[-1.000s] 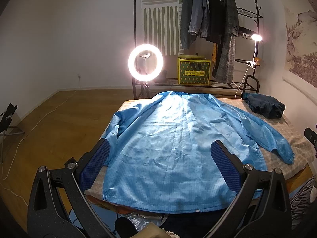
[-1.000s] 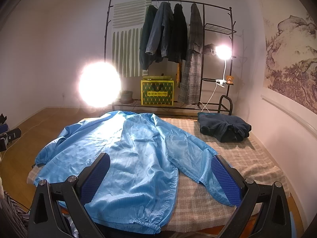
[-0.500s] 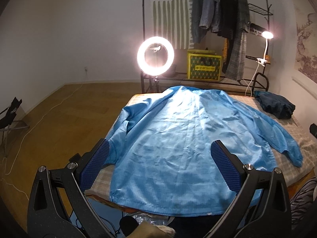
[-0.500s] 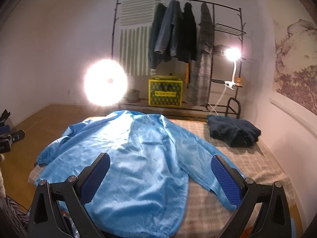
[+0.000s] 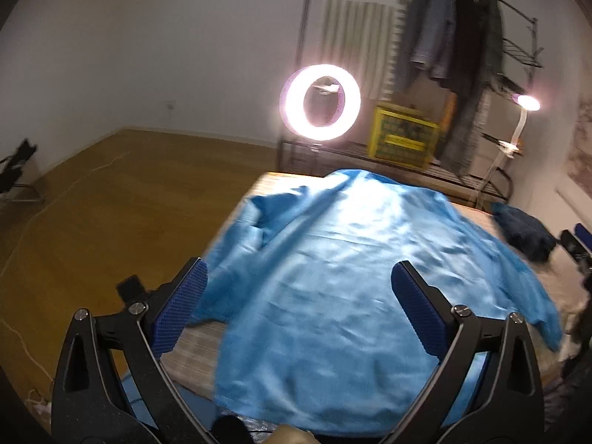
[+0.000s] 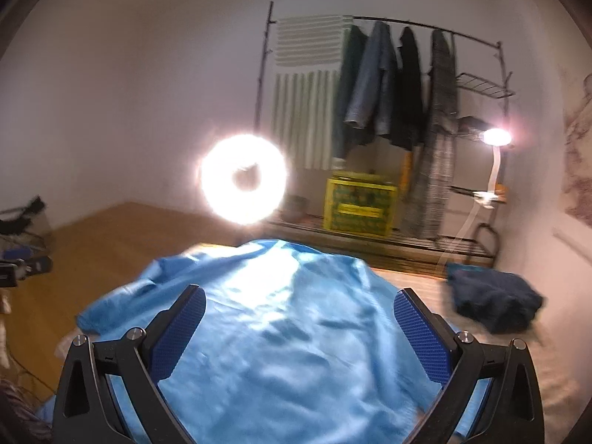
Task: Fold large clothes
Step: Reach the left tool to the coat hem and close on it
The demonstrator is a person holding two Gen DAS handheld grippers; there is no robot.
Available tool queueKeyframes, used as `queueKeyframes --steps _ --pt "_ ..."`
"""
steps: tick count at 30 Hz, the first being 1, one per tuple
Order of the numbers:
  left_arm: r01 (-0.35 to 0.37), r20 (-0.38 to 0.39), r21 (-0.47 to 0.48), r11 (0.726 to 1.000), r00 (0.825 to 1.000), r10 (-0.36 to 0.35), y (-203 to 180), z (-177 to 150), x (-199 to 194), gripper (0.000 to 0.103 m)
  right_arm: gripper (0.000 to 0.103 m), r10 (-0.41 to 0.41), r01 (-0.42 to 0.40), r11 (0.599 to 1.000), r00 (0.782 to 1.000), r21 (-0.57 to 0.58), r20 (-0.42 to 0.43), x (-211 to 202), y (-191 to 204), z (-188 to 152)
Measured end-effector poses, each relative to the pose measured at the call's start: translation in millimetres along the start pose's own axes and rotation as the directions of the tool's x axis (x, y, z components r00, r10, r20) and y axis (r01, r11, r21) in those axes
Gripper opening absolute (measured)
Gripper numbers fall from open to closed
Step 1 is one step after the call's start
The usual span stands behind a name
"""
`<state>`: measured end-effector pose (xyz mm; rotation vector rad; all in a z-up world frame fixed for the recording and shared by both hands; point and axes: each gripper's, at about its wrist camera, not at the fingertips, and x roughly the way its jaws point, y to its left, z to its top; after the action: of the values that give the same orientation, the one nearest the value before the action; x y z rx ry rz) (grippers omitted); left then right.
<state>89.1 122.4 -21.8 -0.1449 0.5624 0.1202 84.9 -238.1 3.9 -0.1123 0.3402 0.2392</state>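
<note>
A large light-blue jacket (image 5: 333, 277) lies spread flat on a checked table (image 5: 196, 351), collar at the far end, hem toward me. In the right wrist view the same jacket (image 6: 288, 333) fills the near table. My left gripper (image 5: 299, 307) hovers open above the jacket's near-left part, nothing between its blue pads. My right gripper (image 6: 299, 333) hovers open above the jacket's middle, holding nothing. The jacket's left sleeve (image 5: 236, 259) lies along the left table edge, and the right sleeve (image 5: 532, 296) trails toward the right edge.
A folded dark-blue garment (image 6: 495, 299) sits at the table's far right. Behind the table stand a lit ring light (image 5: 322, 101), a clothes rack (image 6: 407, 85) with hanging coats, a yellow box (image 6: 359, 203) and a clip lamp (image 6: 495, 137). Wooden floor lies to the left.
Both views have shifted and blurred: both grippers have moved toward the jacket and tilted. The jacket lies as before. Both grippers stay open.
</note>
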Motion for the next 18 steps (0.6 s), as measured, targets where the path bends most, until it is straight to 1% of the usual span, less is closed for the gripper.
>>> queueKeyframes --steps 2,3,4,6,8,11,12,13,14,15,18 --pt "-0.054 -0.008 0.004 0.999 0.998 0.054 14 4 14 0.098 0.103 0.058 -0.058 0.998 0.998 0.008 -0.013 17 5 5" --pt "-0.066 -0.03 -0.026 0.997 0.997 0.065 26 6 23 0.091 0.103 0.08 -0.08 0.997 0.997 0.011 -0.022 23 8 7" --pt "-0.064 -0.054 -0.066 0.996 0.997 0.061 39 8 31 0.083 0.103 0.109 -0.108 0.994 0.993 0.014 -0.036 31 11 9" --pt "-0.058 -0.108 -0.159 0.986 0.993 0.041 70 8 52 0.082 0.103 0.163 -0.162 0.987 0.984 0.01 -0.078 46 18 13" --pt "-0.057 -0.149 -0.221 0.974 0.989 0.024 92 3 68 0.082 0.103 0.198 -0.199 0.98 0.972 0.009 -0.124 62 26 15" --pt "-0.059 -0.23 -0.336 0.94 0.973 -0.021 126 -12 96 0.082 0.101 0.251 -0.249 0.968 0.955 0.032 -0.157 75 33 11" --pt "-0.05 -0.267 -0.389 0.92 0.962 -0.06 140 -22 108 0.081 0.099 0.272 -0.268 0.962 0.946 0.045 -0.175 80 35 7" --pt "-0.054 -0.291 -0.426 0.903 0.953 -0.08 148 -29 115 0.08 0.096 0.287 -0.282 0.958 0.939 0.053 -0.19 83 36 4" --pt "-0.056 -0.309 -0.472 0.88 0.945 -0.106 158 -36 123 0.08 0.094 0.294 -0.289 0.956 0.934 0.057 -0.201 86 33 2" --pt "-0.053 -0.331 -0.54 0.84 0.931 -0.155 171 -48 134 0.08 0.094 0.298 -0.293 0.955 0.932 0.055 -0.204 87 34 -2" --pt "-0.093 -0.387 -0.649 0.755 0.895 -0.222 192 -72 162 0.08 0.091 0.279 -0.277 0.96 0.936 0.042 -0.214 95 32 -16"
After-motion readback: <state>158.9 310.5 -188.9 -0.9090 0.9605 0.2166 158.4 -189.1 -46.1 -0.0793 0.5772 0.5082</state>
